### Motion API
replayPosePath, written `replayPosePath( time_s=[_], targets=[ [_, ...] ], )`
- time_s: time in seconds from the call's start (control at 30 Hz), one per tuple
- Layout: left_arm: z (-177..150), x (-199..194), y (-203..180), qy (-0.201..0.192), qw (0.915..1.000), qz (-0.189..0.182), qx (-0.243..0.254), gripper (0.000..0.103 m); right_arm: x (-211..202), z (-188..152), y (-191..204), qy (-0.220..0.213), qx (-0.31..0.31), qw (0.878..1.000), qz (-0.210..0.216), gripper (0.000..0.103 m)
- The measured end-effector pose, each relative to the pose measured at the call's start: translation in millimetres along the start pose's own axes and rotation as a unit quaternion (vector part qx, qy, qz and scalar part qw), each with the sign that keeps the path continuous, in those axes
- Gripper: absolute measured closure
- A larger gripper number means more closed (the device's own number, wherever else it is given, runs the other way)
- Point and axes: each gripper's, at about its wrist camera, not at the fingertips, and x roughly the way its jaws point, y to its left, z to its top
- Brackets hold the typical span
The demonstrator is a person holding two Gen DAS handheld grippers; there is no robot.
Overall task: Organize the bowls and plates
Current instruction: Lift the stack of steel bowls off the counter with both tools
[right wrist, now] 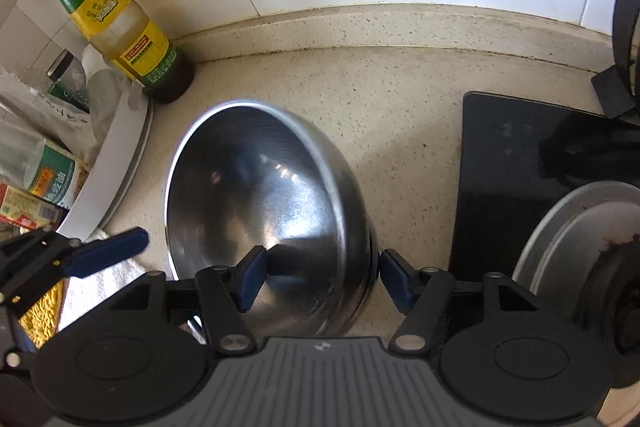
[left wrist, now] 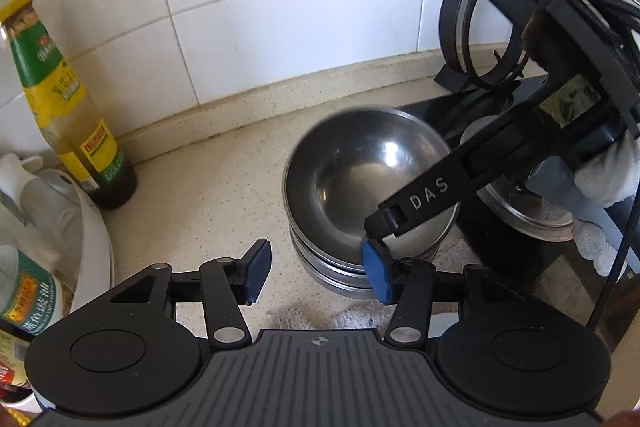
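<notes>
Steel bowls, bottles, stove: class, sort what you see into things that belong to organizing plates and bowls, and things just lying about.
Belongs to the job:
- top steel bowl
- bowls stacked beneath
- left gripper, jaws apart
- right gripper, jaws straddling the bowl's wall

Just lying about:
- sauce bottle
- black stovetop
- pot lid
- white cloth

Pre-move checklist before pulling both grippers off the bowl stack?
1. Top bowl nested in stack: ok.
2. Right gripper pads off the bowl rim: ok, jaws open astride it.
3. Left gripper holding nothing: ok, open.
4. Left pad clear of the stack: cannot tell, very close.
5. Bottle clear of the stack: ok.
6. Stack sits level: cannot tell.
</notes>
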Motion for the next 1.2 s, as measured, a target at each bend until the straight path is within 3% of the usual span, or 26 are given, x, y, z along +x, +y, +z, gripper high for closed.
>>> replayPosePath(
  time_s=[0.33,0.77,1.2],
  targets=[
    [6.8,33.8,9.3,0.028,0.9995,0.0,-0.013,0.049,13.8,20.9,3.7,-0.005,0.004,1.0,0.023,0.04],
    [23.0,53.0,25.6,0.022,0.9991,0.023,-0.027,0.048,23.8,40.2,1.6,-0.01,0.021,0.999,0.039,0.04],
    [18.1,34.0,25.4,0.012,0.9996,0.015,-0.021,0.042,-19.3,38.0,3.0,-0.046,-0.007,0.999,0.019,0.04]
  ],
)
